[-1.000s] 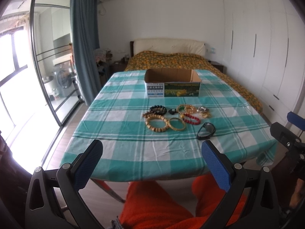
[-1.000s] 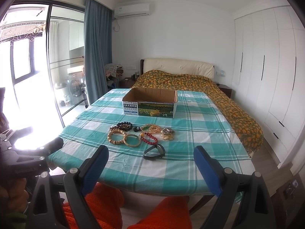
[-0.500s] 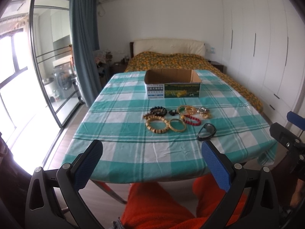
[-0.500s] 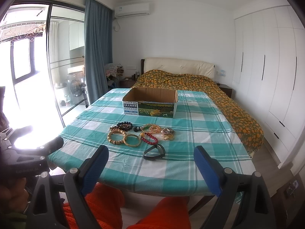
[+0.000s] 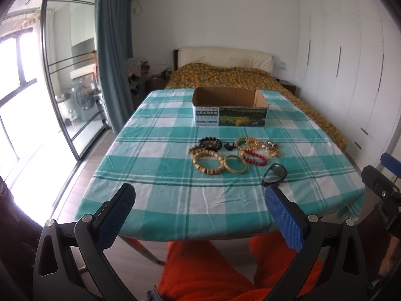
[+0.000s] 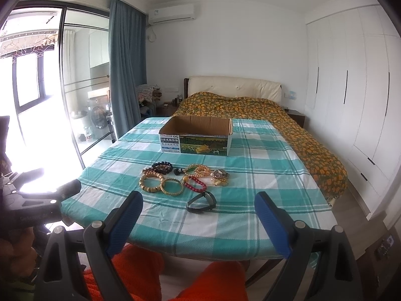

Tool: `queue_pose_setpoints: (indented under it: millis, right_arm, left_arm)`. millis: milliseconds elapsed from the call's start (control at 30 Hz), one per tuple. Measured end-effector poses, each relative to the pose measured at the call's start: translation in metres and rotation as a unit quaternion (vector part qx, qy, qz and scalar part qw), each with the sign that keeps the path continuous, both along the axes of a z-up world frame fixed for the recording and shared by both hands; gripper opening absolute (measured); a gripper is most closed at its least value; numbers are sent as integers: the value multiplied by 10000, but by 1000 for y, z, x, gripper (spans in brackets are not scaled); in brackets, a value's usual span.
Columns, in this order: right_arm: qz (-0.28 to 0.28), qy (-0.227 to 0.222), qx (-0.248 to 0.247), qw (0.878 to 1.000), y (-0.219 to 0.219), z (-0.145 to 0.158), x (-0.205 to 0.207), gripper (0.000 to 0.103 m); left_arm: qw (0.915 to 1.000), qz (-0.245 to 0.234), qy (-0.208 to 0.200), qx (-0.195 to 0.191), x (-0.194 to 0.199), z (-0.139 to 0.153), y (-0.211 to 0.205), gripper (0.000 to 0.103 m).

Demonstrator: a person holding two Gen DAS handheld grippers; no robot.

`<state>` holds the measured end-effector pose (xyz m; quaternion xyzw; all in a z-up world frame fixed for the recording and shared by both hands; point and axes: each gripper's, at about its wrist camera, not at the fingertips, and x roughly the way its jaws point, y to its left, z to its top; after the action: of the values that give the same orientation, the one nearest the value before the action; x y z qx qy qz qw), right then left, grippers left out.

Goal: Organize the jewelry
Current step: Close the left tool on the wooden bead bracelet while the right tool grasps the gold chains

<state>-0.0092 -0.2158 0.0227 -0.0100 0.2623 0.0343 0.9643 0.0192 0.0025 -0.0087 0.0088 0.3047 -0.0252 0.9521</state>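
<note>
Several bracelets lie in a cluster on the green-and-white checked table (image 5: pixel 163 200): a wooden bead bracelet (image 5: pixel 208 163), a gold bangle (image 5: pixel 235 167), a red bead bracelet (image 5: pixel 255 158) and a black bead bracelet (image 5: pixel 210 143). A black watch (image 5: pixel 275 174) lies nearest the front edge. Behind the cluster stands an open cardboard box (image 5: pixel 230 118). My left gripper (image 5: pixel 199 189) hangs open in front of the table's edge with nothing between its blue pads. My right gripper (image 6: pixel 198 197) is also open and bare, short of the watch (image 6: pixel 201 202) and the box (image 6: pixel 195 145).
The person's orange-clad legs (image 5: pixel 213 271) sit under the near table edge. A bed (image 6: pixel 250 110) with a patterned cover stands behind the table. White wardrobes (image 6: pixel 351 100) line the right wall, and a glass sliding door (image 5: pixel 62 75) with a blue curtain is at the left.
</note>
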Motion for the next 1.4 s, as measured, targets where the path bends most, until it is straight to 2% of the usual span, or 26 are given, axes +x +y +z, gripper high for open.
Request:
queue_pose_setpoints:
  millis: [267, 733, 1033, 1233, 1400]
  right_arm:
    - [-46, 148, 80, 9998, -10, -5, 18, 93]
    - [-170, 573, 261, 9979, -49, -34, 87, 93]
    - [-324, 846, 475, 9948, -84, -76, 133, 93]
    - [-395, 1120, 439, 9919, -100, -104, 169, 93]
    - [-412, 1303, 651, 9885, -105, -118, 183, 93]
  left_arm:
    - [9999, 46, 91, -10, 19, -4, 1, 103]
    - [9983, 227, 527, 56, 81, -36, 9, 103]
    - [9950, 398, 894, -223, 138, -66, 29, 103]
    - [9932, 357, 1084, -239, 172, -85, 30, 103]
    - [9898, 345, 1347, -319, 201, -104, 28, 103]
